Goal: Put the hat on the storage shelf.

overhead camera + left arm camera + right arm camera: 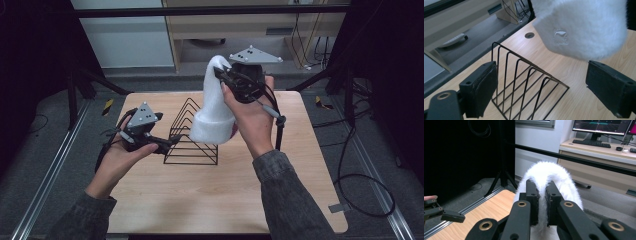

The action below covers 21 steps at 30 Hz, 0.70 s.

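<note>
I hold the hat (214, 102) up by its crown, right gripper (542, 202) pinched tight on the fluff, brim hanging over the rack (192, 135). Thin pinch of fur could slip, or the brim snag on a wire. Left gripper (541, 82) wide, empty. I see an embossed logo on the brim, unreadable.

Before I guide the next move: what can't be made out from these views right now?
- White fluffy hat: in the high view it covers part of the wire rack.
- Small embossed label on the hat: too faint to read in the left gripper view.
- Right claw: its tips are buried in fur in the right gripper view.
- Left claw: the bottom edge crops its base in the left gripper view.
</note>
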Motion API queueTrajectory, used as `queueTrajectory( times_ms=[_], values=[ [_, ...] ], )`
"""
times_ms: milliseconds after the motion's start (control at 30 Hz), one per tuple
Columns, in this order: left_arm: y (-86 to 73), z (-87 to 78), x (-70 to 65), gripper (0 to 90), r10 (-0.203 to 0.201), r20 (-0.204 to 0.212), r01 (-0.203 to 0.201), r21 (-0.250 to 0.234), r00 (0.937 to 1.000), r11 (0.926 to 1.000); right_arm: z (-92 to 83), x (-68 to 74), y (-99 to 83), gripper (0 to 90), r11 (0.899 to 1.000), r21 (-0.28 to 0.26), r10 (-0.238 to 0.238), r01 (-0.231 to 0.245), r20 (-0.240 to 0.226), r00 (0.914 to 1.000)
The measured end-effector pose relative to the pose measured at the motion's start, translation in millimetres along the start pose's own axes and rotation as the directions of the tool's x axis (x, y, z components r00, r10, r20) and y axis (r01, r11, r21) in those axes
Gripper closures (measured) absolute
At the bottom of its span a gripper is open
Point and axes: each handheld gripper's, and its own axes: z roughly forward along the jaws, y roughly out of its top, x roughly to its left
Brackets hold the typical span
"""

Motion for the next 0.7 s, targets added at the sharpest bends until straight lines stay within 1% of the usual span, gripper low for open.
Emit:
queueTrajectory(
  times_ms=[33, 133, 200, 233, 267, 333, 400, 467, 500, 533, 633, 667, 700],
  values=[
    [1.0, 0.9, -1.0, 10.7, -0.005, 0.002, 0.005, -0.006, 1.0000, 1.0000, 1.1, 0.3, 0.4, 84.1, 1.000, 0.000, 0.002, -0.002, 0.000, 1.0000],
    [4.6, 4.4, -3.0, 11.6, 0.007, 0.008, -0.007, 0.007, 0.9999, 0.9999, 4.6, 0.5, 1.0, 84.1, 1.000, 0.002, 0.005, -0.005, -0.001, 1.0000],
    [7.3, 7.0, -6.1, 12.8, 0.005, 0.012, -0.005, 0.002, 0.9999, 1.0000, 7.5, 1.6, 0.7, 84.1, 1.000, 0.007, 0.006, -0.006, -0.003, 1.0000],
    [8.7, 8.1, -7.5, 13.5, 0.003, 0.019, -0.003, -0.003, 0.9998, 1.0000, 8.8, 2.3, 0.7, 84.1, 1.000, 0.008, 0.007, -0.007, -0.003, 1.0000],
    [8.7, 8.1, -7.5, 14.3, 0.003, 0.019, -0.003, -0.003, 0.9998, 1.0000, 8.8, 2.3, 0.7, 84.1, 1.000, 0.008, 0.007, -0.007, -0.003, 1.0000],
    [12.9, 12.2, -11.4, 15.6, 0.008, 0.035, -0.008, 0.000, 0.9994, 1.0000, 12.1, 4.7, 1.2, 84.1, 1.000, 0.007, 0.009, -0.009, -0.006, 0.9999],
    [14.4, 13.6, -12.8, 16.5, 0.009, 0.041, -0.009, 0.000, 0.9991, 1.0000, 13.2, 5.8, 1.5, 84.1, 1.000, 0.008, 0.011, -0.011, -0.007, 0.9999],
    [19.5, 15.5, -16.6, 21.1, 0.007, 0.061, -0.006, -0.013, 0.9981, 0.9999, 15.5, 7.9, 1.9, 84.1, 1.000, 0.009, 0.008, -0.008, -0.008, 0.9999],
    [19.5, 15.5, -16.6, 23.4, 0.007, 0.061, -0.006, -0.013, 0.9981, 0.9999, 15.6, 8.2, 1.9, 84.1, 1.000, 0.008, 0.008, -0.008, -0.008, 0.9999],
    [23.5, 16.4, -19.8, 25.9, 0.012, 0.074, -0.011, -0.020, 0.9972, 0.9998, 15.7, 8.4, 1.8, 84.1, 1.000, 0.005, 0.011, -0.011, -0.007, 0.9999],
    [28.4, 20.5, -24.3, 33.5, 0.013, 0.108, -0.011, -0.018, 0.9941, 0.9998, 16.1, 9.3, 1.9, 84.1, 1.000, 0.001, 0.013, -0.013, -0.007, 0.9999],
    [28.4, 20.5, -24.3, 36.4, 0.013, 0.108, -0.011, -0.018, 0.9941, 0.9998, 16.1, 9.3, 1.9, 84.1, 1.000, 0.001, 0.013, -0.013, -0.007, 0.9999],
    [30.8, 23.7, -26.3, 39.8, 0.019, 0.115, -0.018, -0.008, 0.9932, 0.9998, 16.3, 10.6, 2.2, 84.1, 1.000, 0.002, 0.012, -0.012, -0.010, 0.9999]
  ],
)
